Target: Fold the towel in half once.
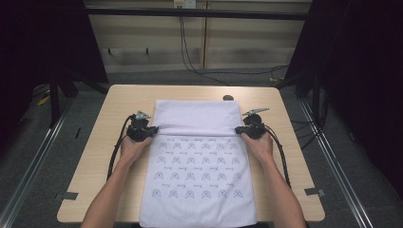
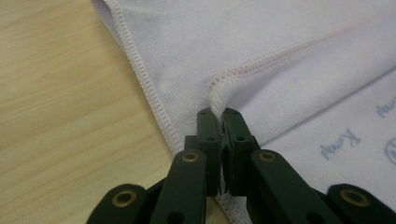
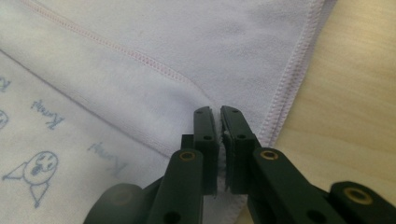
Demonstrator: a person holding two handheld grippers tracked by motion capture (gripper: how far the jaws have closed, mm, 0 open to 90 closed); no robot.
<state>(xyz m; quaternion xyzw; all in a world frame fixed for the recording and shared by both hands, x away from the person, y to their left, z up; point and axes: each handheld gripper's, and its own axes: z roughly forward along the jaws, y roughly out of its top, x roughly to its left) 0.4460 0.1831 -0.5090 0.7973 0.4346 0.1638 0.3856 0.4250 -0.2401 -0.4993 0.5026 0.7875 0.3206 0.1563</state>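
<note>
From the high view, a light wooden table [image 1: 109, 142] stands on a grey floor [image 1: 28, 156], with dark curtains [image 1: 38, 42] on both sides and a pale panelled wall [image 1: 237, 38] behind, where black cables [image 1: 190, 52] hang down and trail across the floor. Metal rails [image 1: 33, 161] run along the floor on either side. A white cloth [image 1: 197, 166] printed with small blue figures lies flat down the middle of the table, its near end hanging over the front edge and its far part folded back, plain side up. The left gripper [image 1: 151, 128] sits at the cloth's left edge and the right gripper [image 1: 240, 129] at its right edge, both at the fold line.

In the left gripper view, the jaws are pressed together on a pinched-up ridge of the cloth [image 2: 289, 74] beside its stitched hem, with bare wood [image 2: 60, 107] to the left.

In the right gripper view, the jaws are closed on the cloth [image 3: 154, 60] near its stitched border, with the wood [image 3: 355, 102] to the right.
</note>
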